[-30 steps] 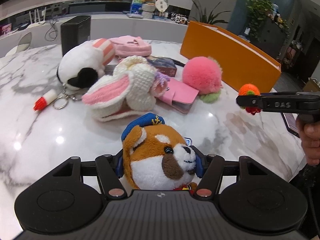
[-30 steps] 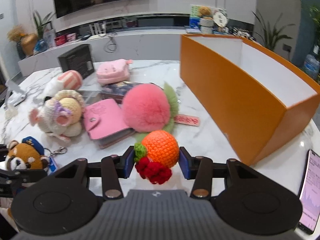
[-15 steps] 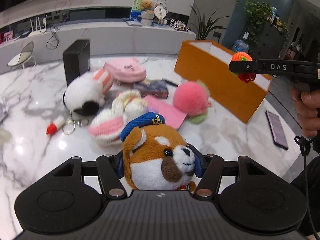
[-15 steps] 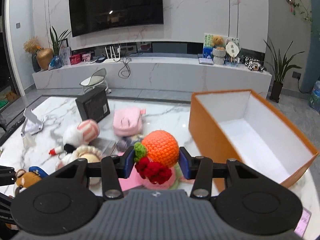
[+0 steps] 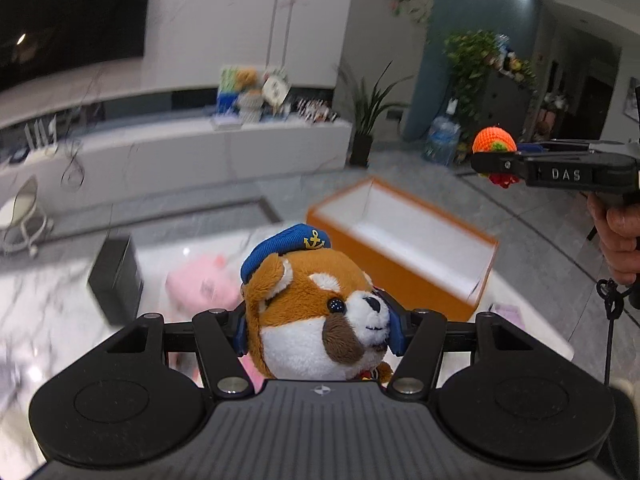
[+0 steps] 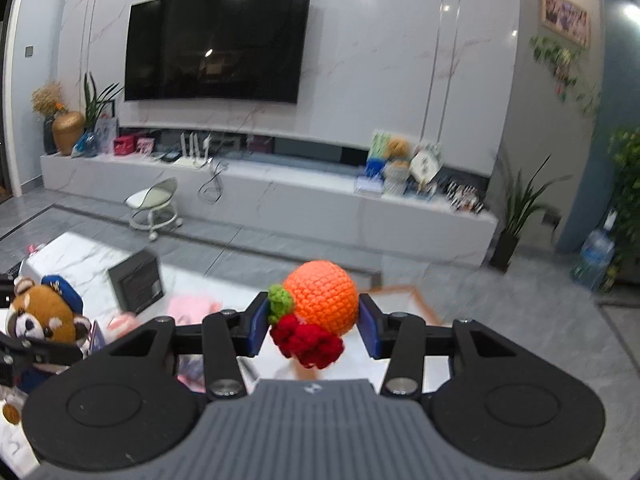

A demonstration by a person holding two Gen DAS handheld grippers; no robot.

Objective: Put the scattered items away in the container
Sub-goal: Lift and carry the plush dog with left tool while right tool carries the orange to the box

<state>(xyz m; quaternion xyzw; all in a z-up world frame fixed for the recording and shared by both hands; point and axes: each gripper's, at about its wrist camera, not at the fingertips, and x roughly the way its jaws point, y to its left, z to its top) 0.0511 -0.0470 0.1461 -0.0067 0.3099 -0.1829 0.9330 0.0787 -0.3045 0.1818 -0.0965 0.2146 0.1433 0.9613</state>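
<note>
Both grippers hold toys above the table.
The left gripper [image 5: 318,330] clamps a plush bear [image 5: 316,312]; the right gripper [image 6: 314,326] pinches a crocheted orange [image 6: 322,302]. The orange box [image 5: 404,248] sits open below.

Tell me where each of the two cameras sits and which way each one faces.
Left wrist: on the left tongs, facing the orange box; they clamp a red panda plush; the right tongs and a hand show.
Right wrist: on the right tongs, facing the TV wall; they clamp an orange crochet ball; left tongs at the left edge.
Shared: plush, ball, black box.
</note>
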